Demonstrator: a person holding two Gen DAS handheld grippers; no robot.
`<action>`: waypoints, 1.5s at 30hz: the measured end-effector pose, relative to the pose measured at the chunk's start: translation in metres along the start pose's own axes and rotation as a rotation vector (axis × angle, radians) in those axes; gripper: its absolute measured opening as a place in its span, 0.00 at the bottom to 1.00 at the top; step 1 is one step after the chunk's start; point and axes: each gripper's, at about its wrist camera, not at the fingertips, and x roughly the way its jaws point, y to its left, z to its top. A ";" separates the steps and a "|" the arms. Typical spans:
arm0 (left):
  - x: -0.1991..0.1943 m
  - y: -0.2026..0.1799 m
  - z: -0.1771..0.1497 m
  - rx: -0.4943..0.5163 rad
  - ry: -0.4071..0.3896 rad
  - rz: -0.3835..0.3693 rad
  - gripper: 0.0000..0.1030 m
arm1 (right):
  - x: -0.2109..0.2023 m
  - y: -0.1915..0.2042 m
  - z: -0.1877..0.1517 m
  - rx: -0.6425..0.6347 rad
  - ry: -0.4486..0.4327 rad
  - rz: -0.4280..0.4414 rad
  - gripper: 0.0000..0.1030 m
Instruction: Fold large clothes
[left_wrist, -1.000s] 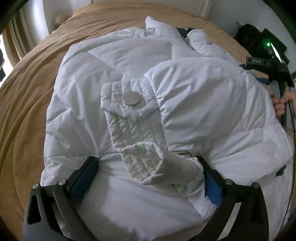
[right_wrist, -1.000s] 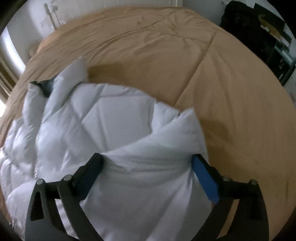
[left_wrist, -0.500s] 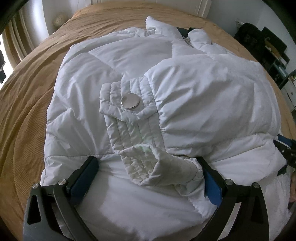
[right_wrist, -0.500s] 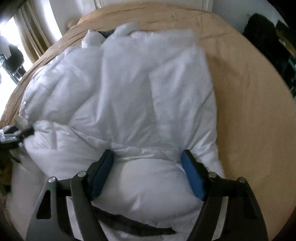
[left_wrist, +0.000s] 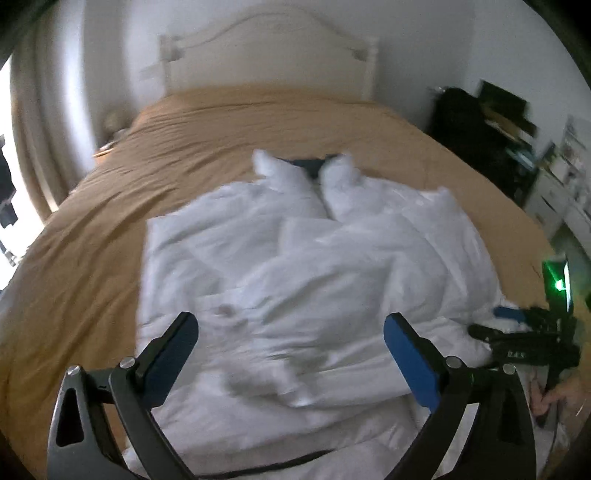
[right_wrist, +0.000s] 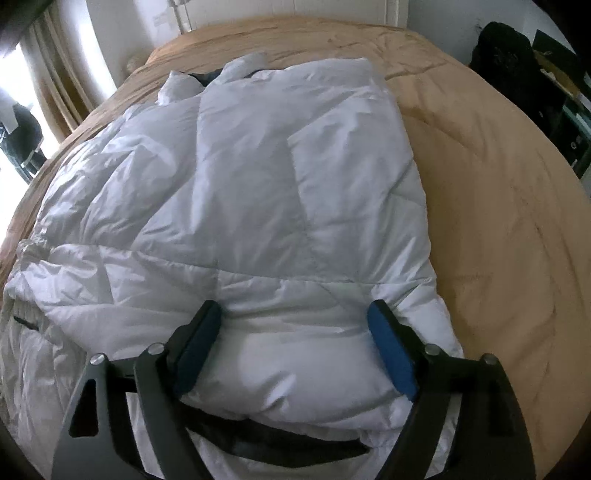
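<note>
A white puffer jacket (left_wrist: 295, 258) lies spread on the tan bed (left_wrist: 92, 240), sleeves folded in across its body, collar toward the headboard. My left gripper (left_wrist: 290, 332) is open and empty, raised above the jacket's lower half. My right gripper (right_wrist: 295, 325) is open, its fingers straddling the puffy lower right part of the jacket (right_wrist: 258, 184) without closing on it. The right gripper also shows at the right edge of the left wrist view (left_wrist: 517, 332), low beside the jacket's edge. That view is blurred.
A white headboard (left_wrist: 266, 55) stands at the far end of the bed. Dark shelving and a black bag (left_wrist: 465, 110) stand to the right. Curtains and a bright window (right_wrist: 22, 110) are at the left. Bare tan bedspread (right_wrist: 498, 221) lies right of the jacket.
My left gripper has lifted and pulled back from the folded sleeve cuff, now seeing the whole bed. My right gripper swung the right sleeve over the jacket and settled low on it.
</note>
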 end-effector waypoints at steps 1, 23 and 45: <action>0.023 -0.006 -0.008 0.038 0.057 0.058 0.99 | 0.001 0.001 0.000 -0.003 -0.001 -0.003 0.81; -0.038 0.133 -0.131 -0.264 0.291 -0.082 0.98 | -0.052 -0.113 -0.067 0.154 0.151 0.178 0.90; -0.054 0.139 -0.177 -0.408 0.326 -0.151 0.79 | -0.070 -0.128 -0.105 0.304 0.151 0.348 0.67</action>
